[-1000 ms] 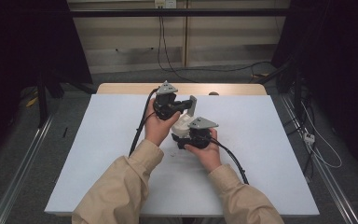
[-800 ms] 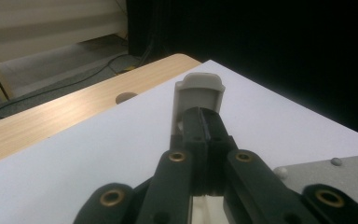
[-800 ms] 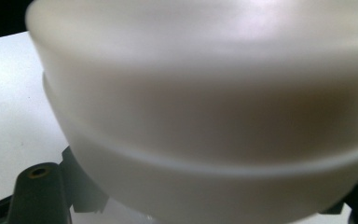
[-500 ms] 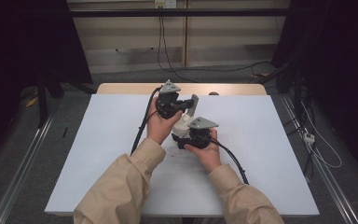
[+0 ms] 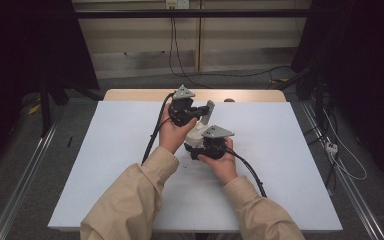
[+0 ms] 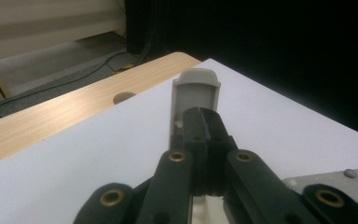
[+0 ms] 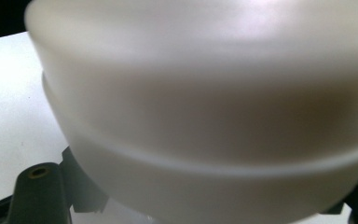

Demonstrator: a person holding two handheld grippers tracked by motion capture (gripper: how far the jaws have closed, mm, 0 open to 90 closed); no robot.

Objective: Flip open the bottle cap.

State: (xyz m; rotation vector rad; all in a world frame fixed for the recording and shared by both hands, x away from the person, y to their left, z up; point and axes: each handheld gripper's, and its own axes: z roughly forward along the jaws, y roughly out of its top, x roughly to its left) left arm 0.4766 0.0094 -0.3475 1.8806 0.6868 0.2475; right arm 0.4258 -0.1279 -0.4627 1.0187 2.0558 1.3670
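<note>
Above the white counter (image 5: 280, 150), the left gripper (image 6: 204, 128) clenches a grey flap (image 6: 196, 93), while the right gripper (image 5: 200, 150) grips a blurred white container (image 7: 205, 116) hiding its jaws.

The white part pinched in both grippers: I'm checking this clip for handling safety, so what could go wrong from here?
1. The left gripper pinches only the lower end of the grey flap; a twist might slip it out.
2. The right gripper holds the white body above the table; if that grip loosened, it could drop.
3. Both hands work close together, so the grippers could knock.
</note>
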